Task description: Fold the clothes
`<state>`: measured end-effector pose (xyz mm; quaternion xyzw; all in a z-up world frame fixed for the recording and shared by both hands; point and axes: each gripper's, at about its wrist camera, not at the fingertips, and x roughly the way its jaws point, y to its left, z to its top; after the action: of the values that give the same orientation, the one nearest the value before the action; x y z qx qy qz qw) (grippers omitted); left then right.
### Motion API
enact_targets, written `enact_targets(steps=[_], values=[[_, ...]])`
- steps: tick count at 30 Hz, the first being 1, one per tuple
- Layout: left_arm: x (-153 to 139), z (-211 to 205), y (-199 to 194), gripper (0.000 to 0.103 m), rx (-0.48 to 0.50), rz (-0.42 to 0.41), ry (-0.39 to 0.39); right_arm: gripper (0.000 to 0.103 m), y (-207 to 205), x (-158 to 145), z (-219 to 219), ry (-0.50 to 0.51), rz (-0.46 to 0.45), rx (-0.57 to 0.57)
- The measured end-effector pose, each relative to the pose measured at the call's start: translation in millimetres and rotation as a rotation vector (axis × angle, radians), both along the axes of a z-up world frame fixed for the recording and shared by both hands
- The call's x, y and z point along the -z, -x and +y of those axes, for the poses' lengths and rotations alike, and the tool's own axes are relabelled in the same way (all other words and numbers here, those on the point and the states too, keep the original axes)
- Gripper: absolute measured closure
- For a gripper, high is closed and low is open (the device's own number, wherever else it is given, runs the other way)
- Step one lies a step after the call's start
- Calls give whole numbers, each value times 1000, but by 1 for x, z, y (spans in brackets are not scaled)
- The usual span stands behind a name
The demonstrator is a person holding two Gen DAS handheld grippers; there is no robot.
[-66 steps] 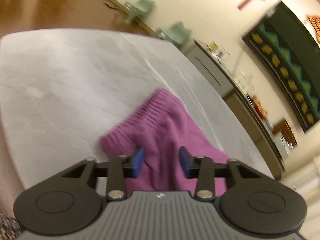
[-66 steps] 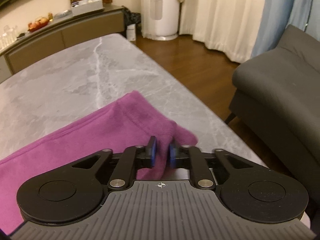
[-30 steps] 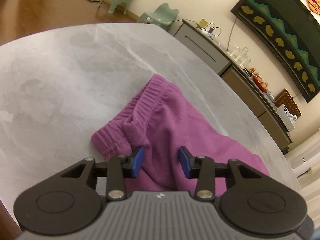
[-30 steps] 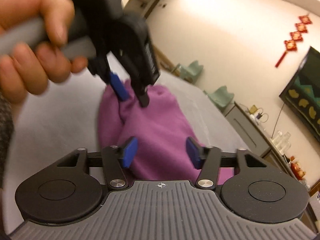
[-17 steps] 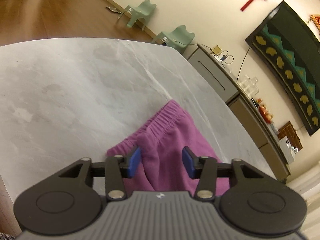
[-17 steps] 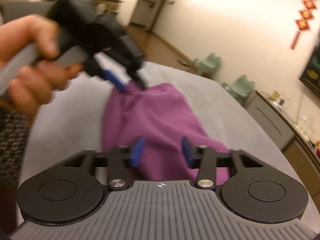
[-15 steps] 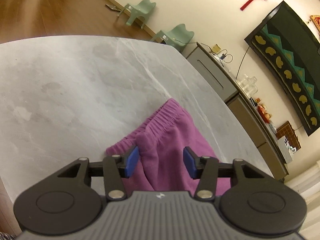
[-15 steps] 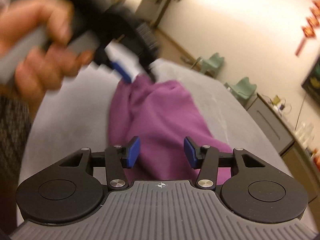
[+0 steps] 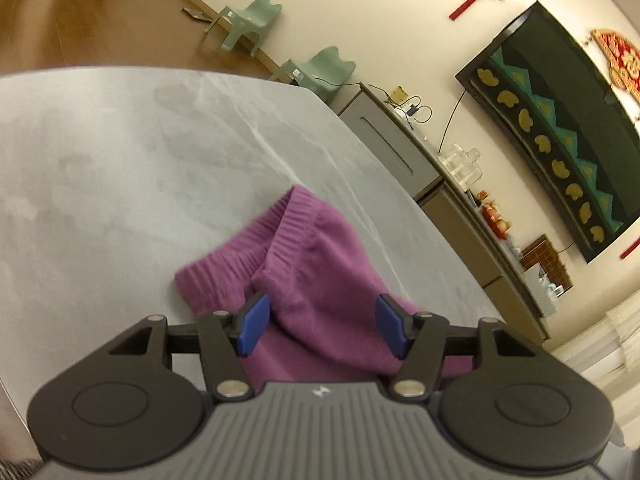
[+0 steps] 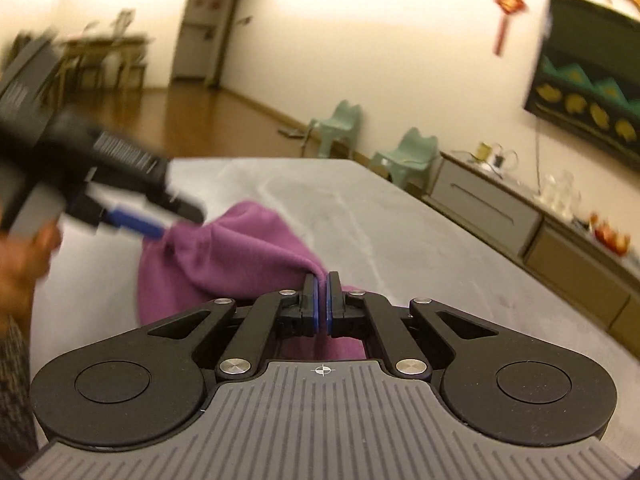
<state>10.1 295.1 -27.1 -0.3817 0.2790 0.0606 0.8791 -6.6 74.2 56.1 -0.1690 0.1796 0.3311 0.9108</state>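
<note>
Folding looks barely underway: the right gripper [image 10: 322, 285] pinches a corner of the bunched purple knit garment [image 9: 316, 276] on the worktop [image 9: 120, 152], while the left gripper [image 9: 322, 326] hovers released, its fingers [image 9: 252, 322] straddling the ribbed waistband end.

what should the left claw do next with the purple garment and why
Probably close the left claw on the ribbed waistband edge of the purple garment. Its jaws stand open with fabric between them, while the right claw is already shut on a pinched fold. With both ends gripped, the garment could be lifted off the grey table and folded over.

Purple garment [image 9: 320, 264], grey marbled table [image 9: 120, 152].
</note>
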Motion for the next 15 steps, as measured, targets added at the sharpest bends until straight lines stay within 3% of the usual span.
enact_targets(steps=[5,9,10,12,13,15], values=[[10,-11,-9,31,52,-12,96,103,-18,-5,-20,-94,78,46],[22,-14,-33,31,61,13,181,103,-32,-2,-25,-131,120,61],[23,-13,-40,35,61,12,194,103,-36,-2,-24,-136,127,62],[27,-9,-51,66,55,4,227,103,-38,-3,-24,-141,138,65],[27,-4,-54,97,46,-14,248,103,-38,-4,-25,-140,140,68],[21,10,-53,101,6,-88,276,103,-33,-4,-27,-135,140,75]])
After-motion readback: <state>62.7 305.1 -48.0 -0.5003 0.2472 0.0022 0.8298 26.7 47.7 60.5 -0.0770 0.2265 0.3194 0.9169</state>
